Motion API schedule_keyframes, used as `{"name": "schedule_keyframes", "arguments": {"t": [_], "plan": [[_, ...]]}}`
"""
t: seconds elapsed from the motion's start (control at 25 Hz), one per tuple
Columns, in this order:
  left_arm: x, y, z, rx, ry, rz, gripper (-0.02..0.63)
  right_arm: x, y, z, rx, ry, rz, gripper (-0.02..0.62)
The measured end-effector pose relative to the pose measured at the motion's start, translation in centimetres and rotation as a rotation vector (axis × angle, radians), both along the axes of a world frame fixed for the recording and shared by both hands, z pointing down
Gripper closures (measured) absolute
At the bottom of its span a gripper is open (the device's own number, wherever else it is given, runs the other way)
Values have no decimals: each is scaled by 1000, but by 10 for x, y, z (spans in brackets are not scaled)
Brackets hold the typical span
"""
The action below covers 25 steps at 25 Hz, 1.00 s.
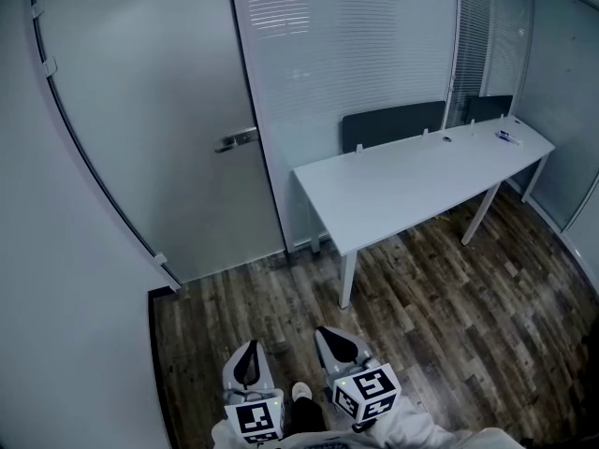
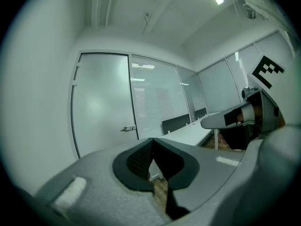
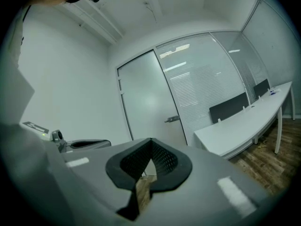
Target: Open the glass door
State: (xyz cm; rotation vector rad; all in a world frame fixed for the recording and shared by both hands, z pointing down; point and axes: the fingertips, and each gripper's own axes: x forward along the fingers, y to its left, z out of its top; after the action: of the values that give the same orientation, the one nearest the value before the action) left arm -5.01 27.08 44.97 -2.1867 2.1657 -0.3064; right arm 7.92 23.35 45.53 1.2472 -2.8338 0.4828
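Glass door (image 1: 140,129) shut, handle (image 1: 239,139) untouched: left hand-held gripper (image 1: 249,349) & right hand-held gripper (image 1: 329,335), jaws closed & empty, well short, w/ approach, grasp, pull all left.

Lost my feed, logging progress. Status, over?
Left tool and right tool shut, empty. Glass door closed, handle not yet touched. White table right of door, off the path.
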Motion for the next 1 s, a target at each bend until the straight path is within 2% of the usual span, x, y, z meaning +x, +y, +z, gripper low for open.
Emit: {"name": "schedule_keyframes", "arguments": {"t": [0.64, 1.0], "plan": [[-81, -161, 9, -13, 18, 80, 600, -78, -149, 10, -31, 26, 74, 592], [-136, -216, 12, 6, 39, 56, 600, -126, -201, 6, -8, 63, 66, 592]]}}
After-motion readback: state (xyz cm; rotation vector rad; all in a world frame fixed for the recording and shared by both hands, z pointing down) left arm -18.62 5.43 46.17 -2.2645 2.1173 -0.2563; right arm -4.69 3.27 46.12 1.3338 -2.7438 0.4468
